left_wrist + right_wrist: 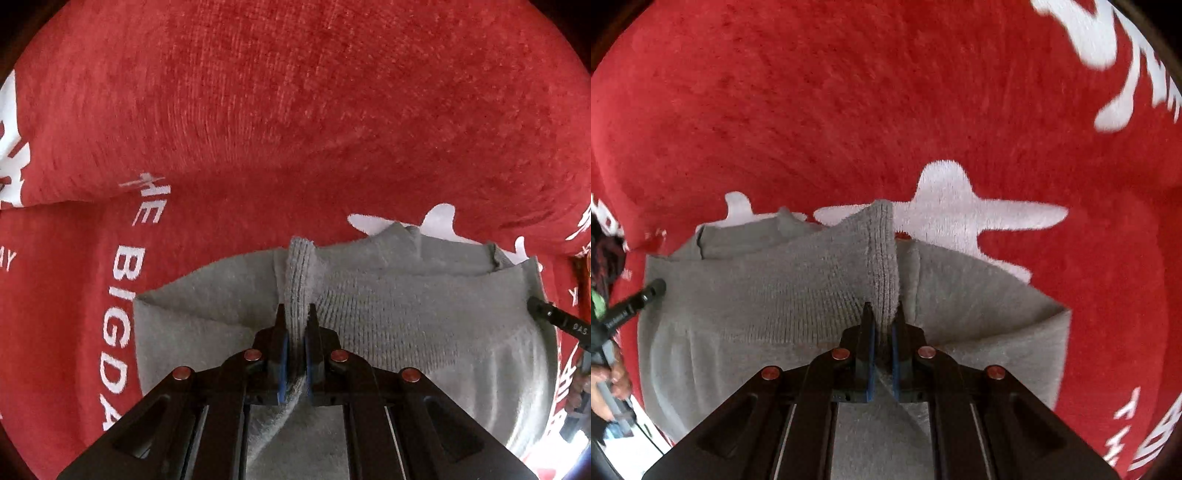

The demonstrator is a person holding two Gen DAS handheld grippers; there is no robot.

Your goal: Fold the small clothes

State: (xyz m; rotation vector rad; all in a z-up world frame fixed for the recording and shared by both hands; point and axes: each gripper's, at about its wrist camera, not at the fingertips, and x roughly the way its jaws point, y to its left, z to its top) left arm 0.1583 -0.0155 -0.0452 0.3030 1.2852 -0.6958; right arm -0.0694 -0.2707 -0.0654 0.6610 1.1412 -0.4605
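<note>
Left wrist view: left gripper (296, 325) pinching a ribbed edge of the grey garment (388, 314) over the red blanket (295, 110), right gripper (883, 321) likewise, likely for an even fold.

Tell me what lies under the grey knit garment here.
The grey knit garment lies over a red cloth with white lettering, which shows all around it. What the cloth itself covers cannot be seen. Both pairs of jaws pinch ridges of the knit.

The grey garment (388, 314) is soft ribbed knit; the red cloth (295, 110) beneath looks matt, fuzzy, towel-like, with white lettering.
</note>
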